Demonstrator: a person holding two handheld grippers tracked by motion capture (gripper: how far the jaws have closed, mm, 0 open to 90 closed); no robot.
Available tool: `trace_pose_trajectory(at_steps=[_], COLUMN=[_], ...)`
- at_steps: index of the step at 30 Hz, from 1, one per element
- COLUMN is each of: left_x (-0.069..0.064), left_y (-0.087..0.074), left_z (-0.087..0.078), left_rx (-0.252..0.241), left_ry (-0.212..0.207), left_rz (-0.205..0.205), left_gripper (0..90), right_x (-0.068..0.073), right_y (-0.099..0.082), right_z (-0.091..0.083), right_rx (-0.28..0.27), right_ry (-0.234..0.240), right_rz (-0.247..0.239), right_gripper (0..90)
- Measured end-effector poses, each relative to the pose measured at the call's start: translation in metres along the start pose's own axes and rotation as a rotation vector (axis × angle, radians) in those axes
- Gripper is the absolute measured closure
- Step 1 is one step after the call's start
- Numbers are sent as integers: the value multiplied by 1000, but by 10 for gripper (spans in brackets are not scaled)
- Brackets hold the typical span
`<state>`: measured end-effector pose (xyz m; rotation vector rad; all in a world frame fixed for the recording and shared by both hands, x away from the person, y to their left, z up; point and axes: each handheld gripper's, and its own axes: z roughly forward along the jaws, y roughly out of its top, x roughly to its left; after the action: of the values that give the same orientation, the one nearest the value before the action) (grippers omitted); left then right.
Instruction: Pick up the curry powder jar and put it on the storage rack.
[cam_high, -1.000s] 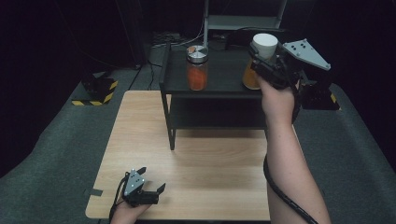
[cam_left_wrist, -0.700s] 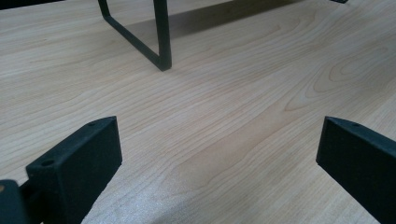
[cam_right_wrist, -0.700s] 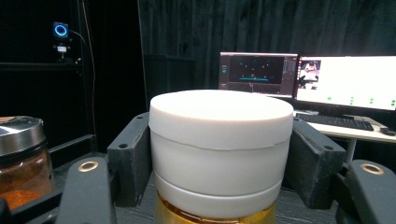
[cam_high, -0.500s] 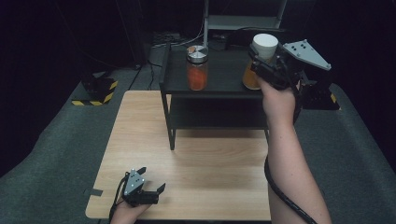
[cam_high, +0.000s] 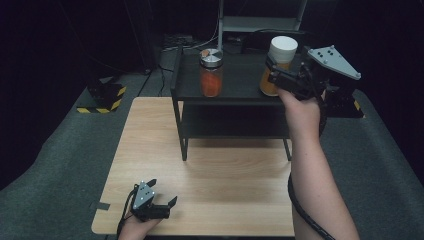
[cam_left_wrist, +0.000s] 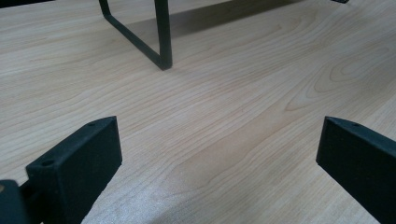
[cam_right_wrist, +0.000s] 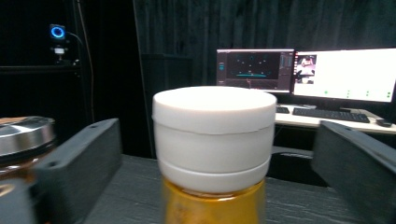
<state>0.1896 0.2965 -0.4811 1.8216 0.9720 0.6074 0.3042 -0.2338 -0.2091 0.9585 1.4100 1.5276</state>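
Upper right: jar (cam_high: 280, 67) w/ white lid, amber-orange fill. Upper centre: jar (cam_high: 211, 74) w/ silver lid, red-orange fill. Black shelf (cam_high: 235, 97); light wood-grain desk (cam_high: 225, 190); yellow-black striped block (cam_high: 102, 97) upper left.

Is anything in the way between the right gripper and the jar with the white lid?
No. The right gripper has just opened its jaws, and the jar with the white lid stands right between them on the black shelf, with clear gaps on both sides.
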Motion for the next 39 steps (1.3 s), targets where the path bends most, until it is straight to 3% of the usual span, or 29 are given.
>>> trace_pose_trajectory(at_steps=[15,25,39], left_x=[-2,-6,-8], left_y=[0,1,2], left_z=[0,0,1], left_rx=[2,7,10], left_ry=[8,19,26], left_rz=[9,30,44], left_gripper=[4,4,4], right_x=[6,5,9], right_y=[-2,-21,-31], right_z=[-17,-25,-43], right_rx=[-1,-17,-13], right_ry=[21,36,63], right_rz=[-32,-38,-78], right_gripper=[0,0,0])
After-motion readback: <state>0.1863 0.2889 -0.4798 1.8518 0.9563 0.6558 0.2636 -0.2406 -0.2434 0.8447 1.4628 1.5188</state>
